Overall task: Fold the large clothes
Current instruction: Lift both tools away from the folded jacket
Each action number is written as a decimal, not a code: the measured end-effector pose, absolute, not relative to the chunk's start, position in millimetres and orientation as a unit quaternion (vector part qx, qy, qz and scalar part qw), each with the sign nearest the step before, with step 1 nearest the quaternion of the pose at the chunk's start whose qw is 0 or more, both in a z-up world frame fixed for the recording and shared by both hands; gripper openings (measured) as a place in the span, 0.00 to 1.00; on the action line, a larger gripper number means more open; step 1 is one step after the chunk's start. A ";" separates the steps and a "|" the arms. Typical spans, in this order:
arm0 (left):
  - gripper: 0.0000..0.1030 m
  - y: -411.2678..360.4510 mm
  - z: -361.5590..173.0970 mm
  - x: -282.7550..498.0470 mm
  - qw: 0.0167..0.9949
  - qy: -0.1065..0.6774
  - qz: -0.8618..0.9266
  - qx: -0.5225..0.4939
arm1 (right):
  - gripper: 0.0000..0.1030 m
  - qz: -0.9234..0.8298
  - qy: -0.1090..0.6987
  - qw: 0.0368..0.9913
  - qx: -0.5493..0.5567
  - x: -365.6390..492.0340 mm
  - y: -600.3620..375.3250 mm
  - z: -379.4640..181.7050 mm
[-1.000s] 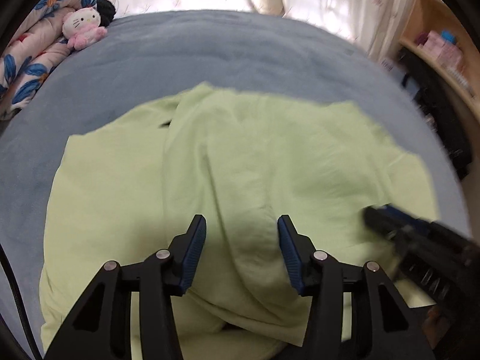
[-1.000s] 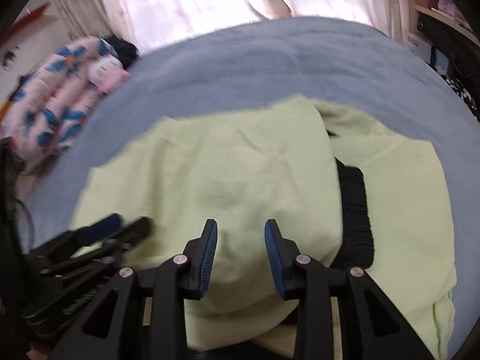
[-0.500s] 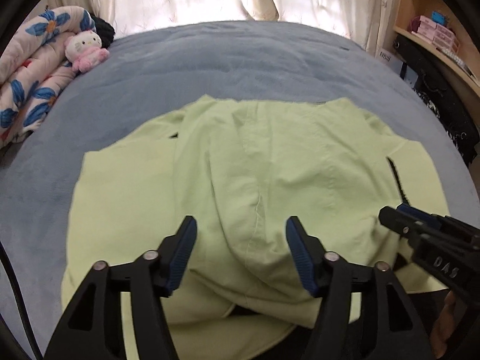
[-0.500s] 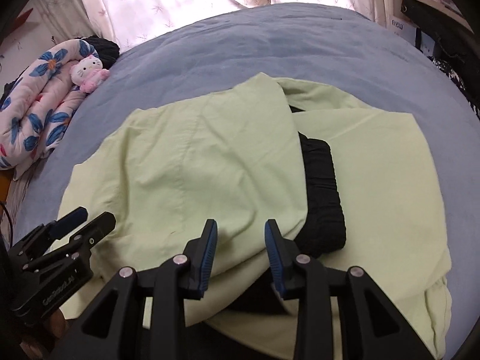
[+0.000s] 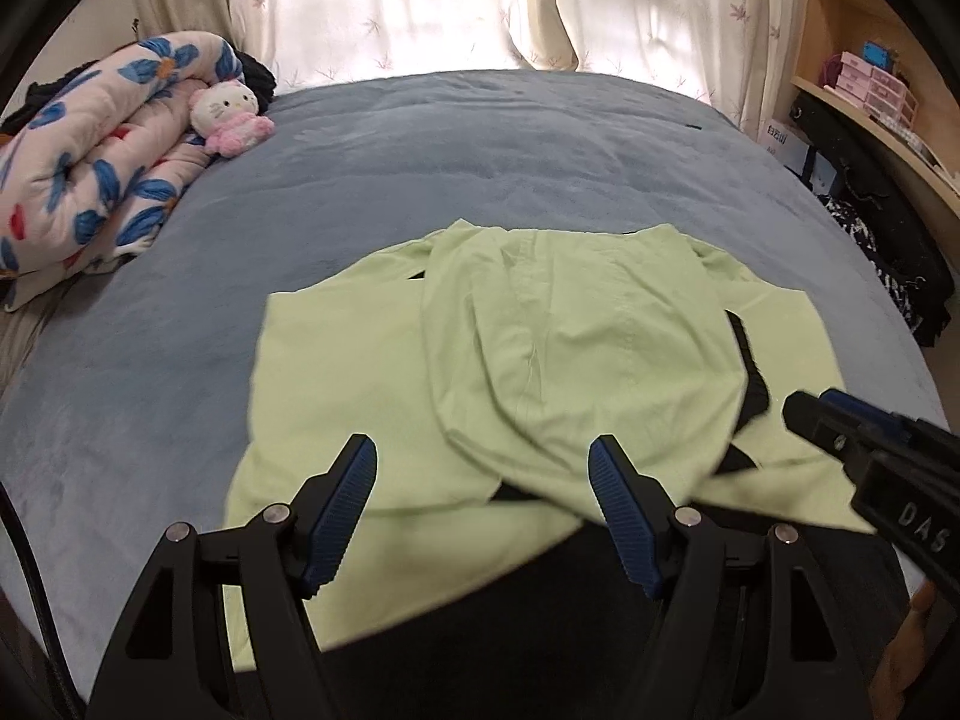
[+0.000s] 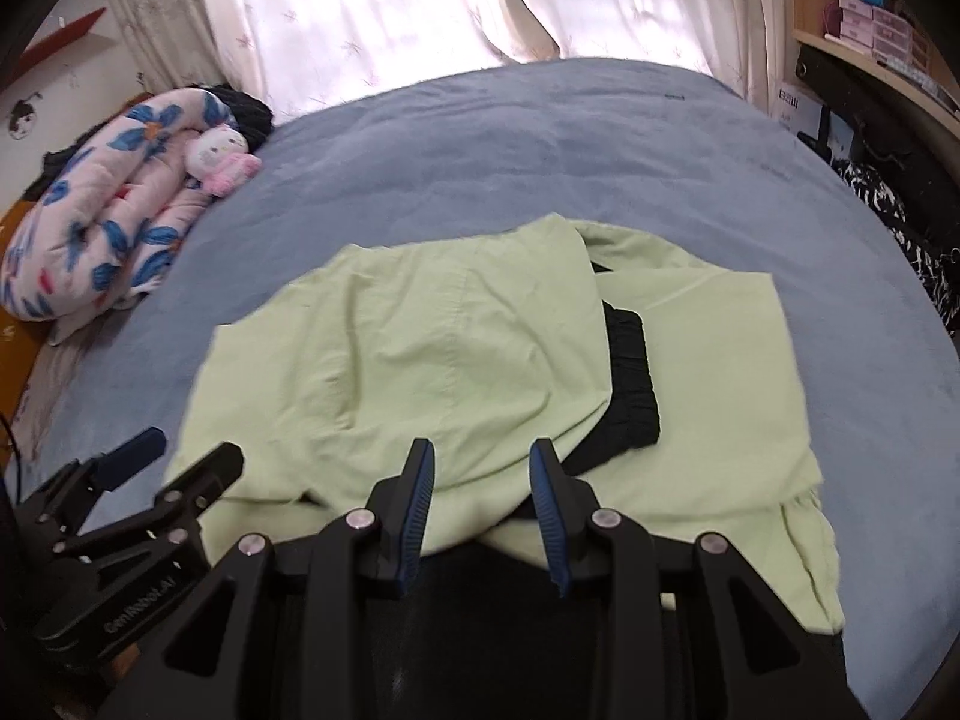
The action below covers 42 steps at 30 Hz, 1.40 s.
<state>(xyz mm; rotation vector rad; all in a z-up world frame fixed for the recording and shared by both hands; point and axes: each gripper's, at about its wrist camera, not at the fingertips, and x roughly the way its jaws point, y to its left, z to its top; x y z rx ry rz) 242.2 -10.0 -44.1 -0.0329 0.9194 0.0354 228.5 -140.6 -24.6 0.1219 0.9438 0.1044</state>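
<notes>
- Two hand-held grippers pointed steeply down over the near edge of the light green garment (image 5: 540,348), side by side, neither touching the cloth.
- Left gripper (image 5: 483,510) had its jaws wide apart and opening further, with nothing between them; the cloth lay below and beyond the blue pads (image 5: 345,507).
- Right gripper (image 6: 483,507) held its jaws at a narrow gap, also empty, hovering above the folded front edge.
- From the left wrist view, the right gripper's tip showed at the right border; from the right wrist view, the left gripper showed at the lower left, over the blue bedcover (image 6: 540,150).
- Only the right wrist view showed the black ribbed band (image 6: 630,384) clearly, peeking from under the folded-over flap; the left view showed it as a thin dark strip.
- Folded in toward the middle, the garment lay flat near the front of the bed, its long axis running side to side across both views.
- A floral quilt (image 5: 102,174) and a plush toy (image 5: 231,117) sat well apart at the far left.
</notes>
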 end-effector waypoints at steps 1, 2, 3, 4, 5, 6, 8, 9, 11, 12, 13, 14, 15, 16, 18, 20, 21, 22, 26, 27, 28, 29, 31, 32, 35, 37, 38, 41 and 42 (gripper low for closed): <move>0.70 -8.0 -36.4 229.0 0.897 0.441 0.018 -0.017 | 0.32 0.054 0.447 0.891 0.058 216.9 -138.7 -14.9; 0.70 -6.0 -31.4 220.1 0.898 0.439 0.017 -0.020 | 0.32 0.056 0.441 0.894 0.058 205.5 -136.9 -5.8; 0.70 -3.3 -25.4 208.7 0.899 0.437 0.014 -0.024 | 0.32 0.057 0.438 0.896 0.056 197.2 -135.3 0.5; 0.71 -0.5 -20.3 198.7 0.900 0.436 0.012 -0.029 | 0.32 0.055 0.434 0.898 0.054 187.5 -133.8 7.7; 0.71 2.7 -14.0 186.1 0.901 0.433 0.012 -0.032 | 0.33 0.055 0.430 0.900 0.054 178.5 -132.9 14.1; 0.72 4.8 -9.4 177.1 0.902 0.431 0.013 -0.034 | 0.33 0.056 0.426 0.902 0.054 171.2 -132.1 19.2; 0.73 9.7 1.9 155.0 0.904 0.425 0.015 -0.032 | 0.34 0.056 0.416 0.906 0.052 153.4 -130.7 31.0; 0.74 11.1 5.6 147.5 0.906 0.423 0.015 -0.030 | 0.34 0.053 0.412 0.908 0.049 146.3 -130.0 35.1; 0.75 15.6 13.0 128.7 0.909 0.415 0.016 -0.027 | 0.36 0.053 0.404 0.912 0.048 126.9 -128.2 43.4; 0.76 17.9 15.3 121.3 0.910 0.412 0.018 -0.027 | 0.36 0.054 0.402 0.913 0.050 119.1 -128.5 46.1; 0.76 20.1 17.7 112.7 0.912 0.410 0.021 -0.027 | 0.36 0.055 0.399 0.914 0.052 111.4 -128.4 48.0; 0.76 22.8 19.9 103.8 0.913 0.407 0.023 -0.028 | 0.37 0.055 0.396 0.915 0.053 102.4 -128.4 49.9; 0.77 25.0 21.6 96.9 0.913 0.406 0.025 -0.028 | 0.37 0.054 0.394 0.916 0.051 94.8 -129.4 51.4; 0.77 27.9 22.5 90.9 0.914 0.404 0.026 -0.029 | 0.37 0.051 0.391 0.918 0.049 87.5 -129.2 52.3; 0.77 33.6 23.8 75.2 0.915 0.401 0.030 -0.031 | 0.38 0.046 0.386 0.920 0.046 72.8 -130.0 52.4; 0.77 37.7 23.6 62.4 0.917 0.396 0.036 -0.030 | 0.38 0.042 0.384 0.921 0.044 58.8 -131.1 50.1; 0.77 39.7 22.7 57.1 0.918 0.394 0.040 -0.027 | 0.38 0.040 0.383 0.922 0.044 53.8 -132.1 48.7; 0.77 41.2 21.0 52.7 0.918 0.393 0.043 -0.024 | 0.39 0.036 0.382 0.923 0.043 46.6 -133.2 46.0; 0.77 49.7 8.8 37.2 0.916 0.396 0.056 -0.012 | 0.47 0.024 0.377 0.925 0.048 25.0 -139.8 32.2; 0.77 52.7 5.1 35.0 0.916 0.397 0.061 -0.011 | 0.47 0.022 0.377 0.925 0.047 21.7 -141.6 29.3; 0.77 55.5 1.5 33.0 0.915 0.398 0.065 -0.013 | 0.47 0.016 0.376 0.925 0.044 17.8 -143.6 25.0; 0.77 60.5 -3.8 31.0 0.913 0.401 0.068 -0.018 | 0.48 0.009 0.376 0.926 0.038 14.3 -145.5 20.7; 0.77 69.2 -12.8 28.0 0.911 0.405 0.073 -0.025 | 0.48 -0.001 0.378 0.925 0.031 9.0 -149.3 13.7; 0.77 72.9 -17.4 28.1 0.910 0.407 0.075 -0.027 | 0.48 -0.007 0.376 0.926 0.028 5.7 -152.4 10.6; 0.77 82.9 -32.9 24.6 0.909 0.407 0.083 -0.025 | 0.48 -0.018 0.373 0.927 0.018 -2.6 -163.1 0.4; 0.77 86.7 -43.3 22.2 0.908 0.409 0.090 -0.020 | 0.48 -0.028 0.373 0.928 0.014 -6.7 -174.1 -7.1; 0.77 90.4 -49.8 21.3 0.907 0.412 0.092 -0.020 | 0.48 -0.032 0.372 0.928 0.017 -9.2 -181.8 -11.2; 0.77 102.8 -68.8 17.2 0.906 0.410 0.100 -0.021 | 0.48 -0.045 0.372 0.927 0.030 -14.1 -202.7 -23.0; 0.77 107.0 -75.3 16.7 0.904 0.413 0.106 -0.020 | 0.48 -0.047 0.373 0.926 0.033 -15.2 -207.7 -26.1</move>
